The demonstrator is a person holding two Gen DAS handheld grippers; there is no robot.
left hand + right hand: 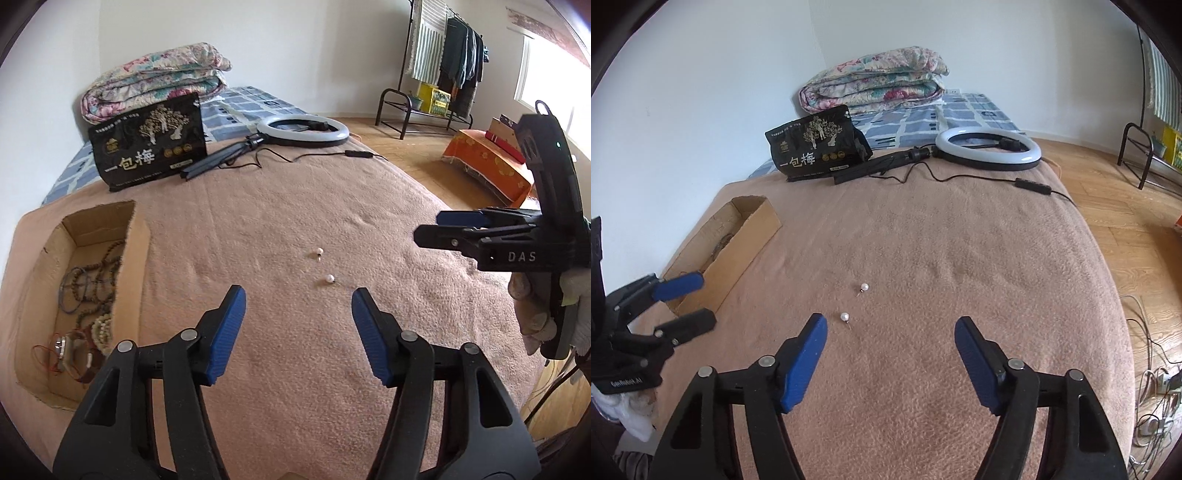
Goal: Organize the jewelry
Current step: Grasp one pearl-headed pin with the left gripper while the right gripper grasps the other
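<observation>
In the left wrist view only, the box [136, 236] perhaps holds bracelets [92, 295].

2 pearl earrings lie near each other on the blanket [295, 206], the nearer earring [330, 278] just ahead of the left gripper [298, 297] and the farther earring [319, 252] a little behind it. A cardboard box [138, 236] sits on the blanket to their left, holding bead bracelets [99, 280] and a watch [68, 349]. Behind them, a snack bag [147, 144] stands left of a ring light [303, 129] with its tripod [218, 158] between, and a folded quilt [155, 81] lies behind the bag.
</observation>
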